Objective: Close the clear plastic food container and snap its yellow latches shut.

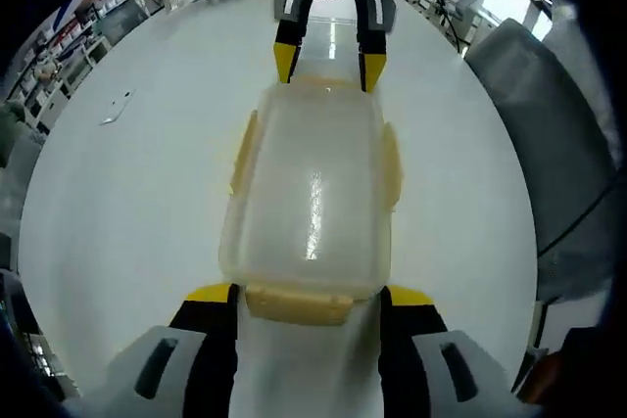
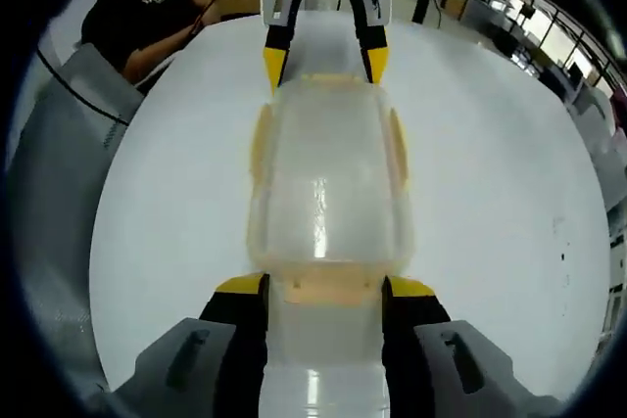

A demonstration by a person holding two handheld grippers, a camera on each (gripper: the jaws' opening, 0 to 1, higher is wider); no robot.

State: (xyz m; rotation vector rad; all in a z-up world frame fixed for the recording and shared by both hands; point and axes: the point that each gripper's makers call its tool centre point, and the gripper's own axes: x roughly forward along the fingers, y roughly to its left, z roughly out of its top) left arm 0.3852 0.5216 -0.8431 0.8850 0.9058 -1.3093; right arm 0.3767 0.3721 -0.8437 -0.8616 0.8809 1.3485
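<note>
In the left gripper view my left gripper [image 1: 312, 305] sits low in the frame, jaws apart either side of the near pale-yellow end latch [image 1: 299, 304] of the clear rectangular plastic food container [image 1: 312, 198], lid down, mid-frame on the round white worktop [image 1: 127, 193]. At the top, my right gripper [image 1: 328, 64] brackets the far end, jaws apart too. I'd press both end latches evenly, then do the side ones.

Left claw [image 1: 309, 302] grey w/ black arms, yellow tips, right claw [image 2: 323, 293] same
</note>
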